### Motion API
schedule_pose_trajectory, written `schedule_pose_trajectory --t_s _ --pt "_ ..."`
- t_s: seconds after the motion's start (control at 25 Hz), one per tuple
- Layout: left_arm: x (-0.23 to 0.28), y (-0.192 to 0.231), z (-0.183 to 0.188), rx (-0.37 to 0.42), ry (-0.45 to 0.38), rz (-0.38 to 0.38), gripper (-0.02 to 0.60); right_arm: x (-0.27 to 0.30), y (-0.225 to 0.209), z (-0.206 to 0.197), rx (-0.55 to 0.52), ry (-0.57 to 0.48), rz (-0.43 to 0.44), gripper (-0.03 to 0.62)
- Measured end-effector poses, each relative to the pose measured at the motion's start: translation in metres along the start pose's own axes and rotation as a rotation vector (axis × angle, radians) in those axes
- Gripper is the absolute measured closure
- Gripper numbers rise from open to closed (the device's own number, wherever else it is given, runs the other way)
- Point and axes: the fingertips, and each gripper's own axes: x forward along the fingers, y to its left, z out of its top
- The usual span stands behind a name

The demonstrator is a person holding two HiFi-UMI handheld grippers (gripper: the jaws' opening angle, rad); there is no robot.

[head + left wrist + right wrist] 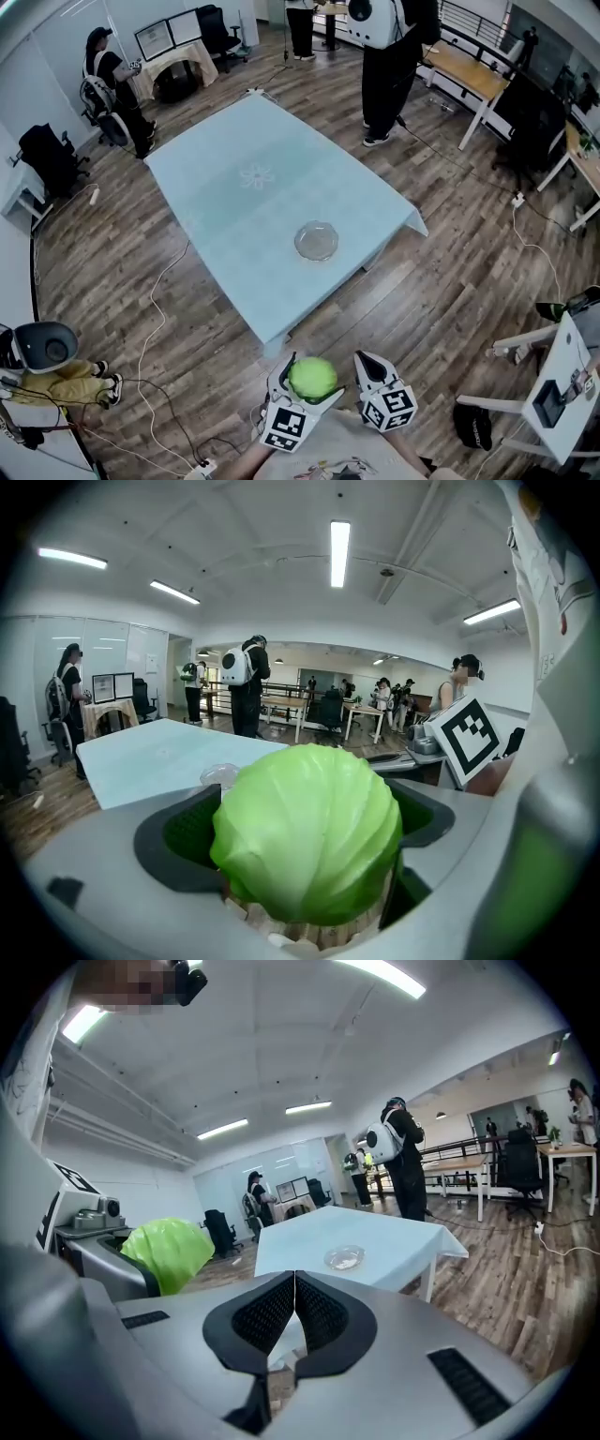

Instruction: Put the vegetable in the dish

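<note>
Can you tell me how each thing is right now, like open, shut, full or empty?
cabbage: gripped in the left tool, not yet over the table.
dish: empty, upright on the table.
left tool: shut on the cabbage.
right tool: shut, holding nothing.

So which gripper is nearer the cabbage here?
Left. The left gripper is shut on the cabbage, which sits between its jaws. The right gripper is shut and empty, beside the cabbage on its right and not touching it.
</note>
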Motion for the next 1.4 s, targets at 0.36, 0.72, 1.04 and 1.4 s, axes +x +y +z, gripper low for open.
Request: schedule_pose_trajectory --t_s 0.36,0.72,1.04,1.4 --pt "0.002 0.079 0.004 0.008 -0.005 -0.003 0.038 0.071 0.008 0.029 0.023 -0.015 -0.034 0.571" --pt "0.034 0.124 0.011 -0.048 -0.001 0.018 0.038 0.118 0.008 0.037 0.003 0.015 0.011 0.571" --pt "0.1 0.157 0.036 -0.097 0.014 0.087 0.038 0.163 -0.05 0.066 -0.044 0.032 0.074 0.571" --pt "0.185 0.184 0.063 -0.132 0.057 0.153 0.038 0.221 -0.118 0.109 -0.085 0.064 0.163 0.571"
